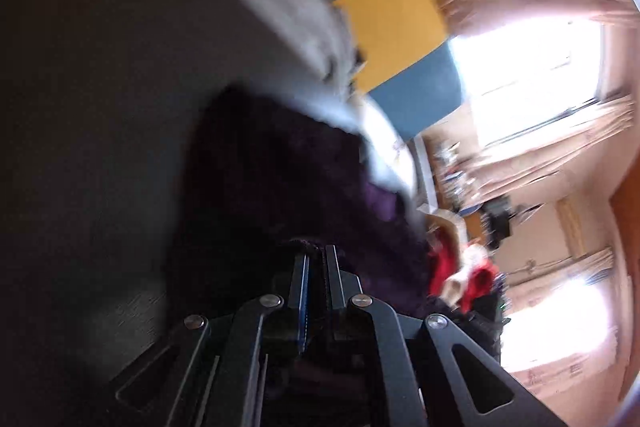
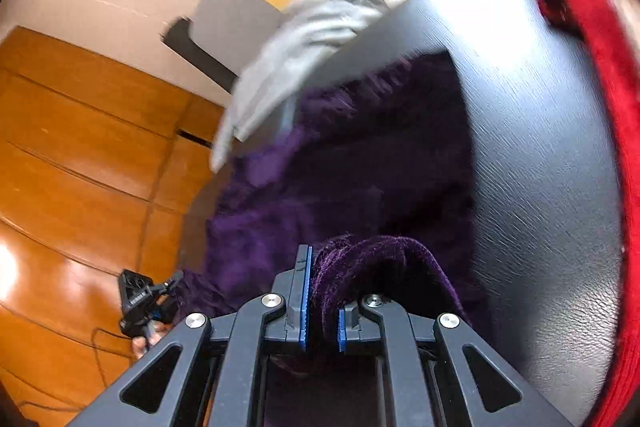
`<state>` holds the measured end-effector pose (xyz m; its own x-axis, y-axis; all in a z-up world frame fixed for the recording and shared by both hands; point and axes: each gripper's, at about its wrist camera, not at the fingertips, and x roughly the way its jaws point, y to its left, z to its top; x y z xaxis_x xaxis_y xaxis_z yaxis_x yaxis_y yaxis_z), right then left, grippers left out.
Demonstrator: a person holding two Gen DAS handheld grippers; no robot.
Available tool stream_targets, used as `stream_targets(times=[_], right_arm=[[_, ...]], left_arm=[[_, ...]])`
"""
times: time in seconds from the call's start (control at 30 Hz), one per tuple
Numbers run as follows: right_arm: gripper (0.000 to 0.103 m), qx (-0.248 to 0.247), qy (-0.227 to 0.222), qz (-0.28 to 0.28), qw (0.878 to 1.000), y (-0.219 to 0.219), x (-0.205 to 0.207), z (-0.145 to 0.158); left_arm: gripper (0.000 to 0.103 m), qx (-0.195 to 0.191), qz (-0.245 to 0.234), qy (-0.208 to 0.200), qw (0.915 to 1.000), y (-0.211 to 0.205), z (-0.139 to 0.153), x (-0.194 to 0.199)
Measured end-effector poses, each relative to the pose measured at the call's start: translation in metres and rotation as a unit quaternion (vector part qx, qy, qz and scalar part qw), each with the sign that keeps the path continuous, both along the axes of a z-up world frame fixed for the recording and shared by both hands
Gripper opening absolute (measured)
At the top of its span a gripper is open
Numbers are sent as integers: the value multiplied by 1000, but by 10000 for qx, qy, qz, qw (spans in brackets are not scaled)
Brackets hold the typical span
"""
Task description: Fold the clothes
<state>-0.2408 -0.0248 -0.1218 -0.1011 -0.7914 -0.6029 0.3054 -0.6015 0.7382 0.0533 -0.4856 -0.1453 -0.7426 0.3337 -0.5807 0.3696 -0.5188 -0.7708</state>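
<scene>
Presently: purple fleece garment, unfolded, hanging off the dark bench edge; folding barely begun. Right claw clamped on a bunched purple edge, tilted. Left claw nearly closed on the same fleece, tilted. Grey garment far, red garment right.

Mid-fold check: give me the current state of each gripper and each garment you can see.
Left gripper: shut on the purple garment.
Right gripper: shut on a bunched fold of the purple garment.
Purple garment: unfolded, held by both grippers, partly on the dark table.
Grey garment: crumpled on the table edge.
Red garment: lying loose, unfolded.
</scene>
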Motion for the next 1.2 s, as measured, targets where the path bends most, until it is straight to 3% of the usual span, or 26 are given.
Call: stream_targets(times=[0.1,0.17,0.3,0.4,0.47,0.57,0.7,0.9,1.03,1.13,1.17,1.2], right_arm=[[10,-1,-142,-42,9999,19,7,-10],[10,35,-91,84,9999,24,17,-4],[11,-236,67,322,9992,20,24,21],[11,-755,233,144,9968,15,9,42],[11,-811,291,-20,9963,5,-7,42],[11,-578,170,-179,9980,-9,-27,26],[7,-258,-243,-333,9988,-17,-40,-12],[7,-557,-246,-390,9974,0,-32,-24],[11,-512,-181,-362,9979,2,-28,-20],[21,-470,-172,-301,9983,-1,-25,-14],[29,-453,-164,-272,9985,-2,-24,-12],[45,-457,-139,-212,9986,-5,-23,-8]], left_arm=[[3,272,8,35,9996,3,-16,23],[3,310,35,176,9994,6,-12,35],[3,287,-49,781,9965,8,24,44],[3,374,102,1294,9908,-4,54,32],[3,422,341,1486,9874,-18,61,21],[0,387,754,1060,9907,-37,48,-5],[1,218,754,219,9967,-36,27,-18],[23,-502,413,-39,9979,-12,46,23],[27,-694,65,-220,9973,0,43,34],[29,-556,-176,-175,9981,1,35,34],[30,-554,-285,-174,9979,2,33,33],[30,-602,-389,-211,9972,4,31,28]])
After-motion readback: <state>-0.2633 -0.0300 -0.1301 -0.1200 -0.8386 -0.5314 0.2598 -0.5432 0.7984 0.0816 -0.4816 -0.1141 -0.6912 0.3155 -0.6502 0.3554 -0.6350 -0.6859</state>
